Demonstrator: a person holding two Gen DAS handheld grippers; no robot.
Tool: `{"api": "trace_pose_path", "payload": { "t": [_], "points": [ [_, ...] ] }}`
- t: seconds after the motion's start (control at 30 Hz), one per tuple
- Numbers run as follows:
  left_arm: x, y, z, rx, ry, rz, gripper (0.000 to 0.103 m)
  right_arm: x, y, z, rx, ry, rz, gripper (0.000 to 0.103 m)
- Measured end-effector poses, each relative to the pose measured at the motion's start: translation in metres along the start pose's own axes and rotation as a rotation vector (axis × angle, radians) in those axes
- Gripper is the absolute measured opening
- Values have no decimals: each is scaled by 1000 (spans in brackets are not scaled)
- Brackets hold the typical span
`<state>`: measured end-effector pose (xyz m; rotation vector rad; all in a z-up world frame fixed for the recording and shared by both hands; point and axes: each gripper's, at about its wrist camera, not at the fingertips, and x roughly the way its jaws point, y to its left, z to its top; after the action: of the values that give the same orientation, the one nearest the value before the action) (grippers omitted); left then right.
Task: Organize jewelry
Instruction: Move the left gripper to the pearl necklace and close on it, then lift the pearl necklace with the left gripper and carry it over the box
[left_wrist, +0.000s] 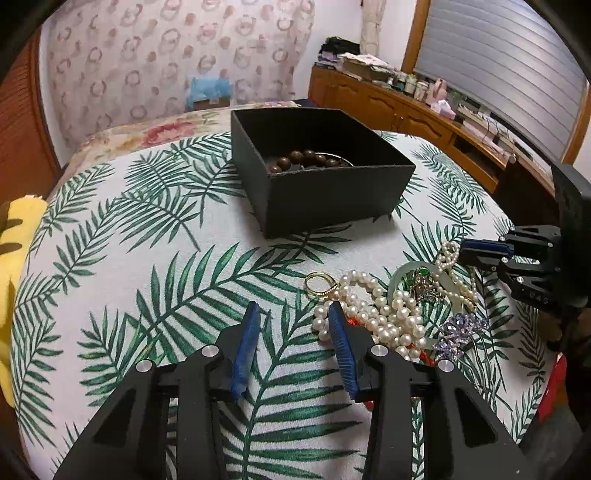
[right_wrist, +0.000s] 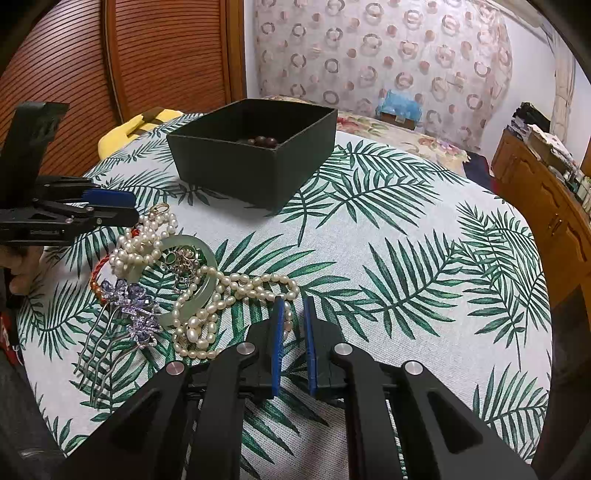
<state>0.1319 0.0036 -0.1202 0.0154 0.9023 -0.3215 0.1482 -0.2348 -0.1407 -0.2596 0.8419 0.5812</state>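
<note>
A black open box (left_wrist: 332, 192) stands on the leaf-print table, with a brown bead bracelet (left_wrist: 306, 158) inside; the box also shows in the right wrist view (right_wrist: 240, 170). A jewelry pile lies in front: pearl necklaces (left_wrist: 384, 317) (right_wrist: 207, 321), a pale green jade bangle (right_wrist: 203, 291), a gold ring (left_wrist: 320, 283), a purple butterfly hair comb (left_wrist: 460, 332) (right_wrist: 129, 306) and a red cord (right_wrist: 99, 269). My left gripper (left_wrist: 293, 314) is open and empty, its right finger at the pile's edge. My right gripper (right_wrist: 294, 304) is open a narrow gap, empty, beside the pearls.
A yellow object (left_wrist: 14, 240) lies at the table's left edge. A wooden sideboard (left_wrist: 424, 122) with clutter runs along the right wall. A wooden slatted door (right_wrist: 147, 55) and a patterned curtain (right_wrist: 369, 55) stand behind the table.
</note>
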Motion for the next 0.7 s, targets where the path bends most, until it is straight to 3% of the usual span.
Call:
{"api": "trace_pose_path", "payload": {
  "t": [0.07, 0.27, 0.47, 0.7],
  "points": [
    [1, -2, 3, 11, 12, -1, 30, 0, 0, 0, -1, 0, -1, 12],
    [4, -9, 6, 58, 34, 18, 27, 0, 1, 0, -5, 0, -5, 12],
    [10, -22, 9, 126, 45, 28, 7, 0, 1, 0, -5, -1, -5, 12],
    [-14, -28, 15, 95, -50, 7, 7, 0, 1, 0, -4, -1, -5, 12]
  ]
}}
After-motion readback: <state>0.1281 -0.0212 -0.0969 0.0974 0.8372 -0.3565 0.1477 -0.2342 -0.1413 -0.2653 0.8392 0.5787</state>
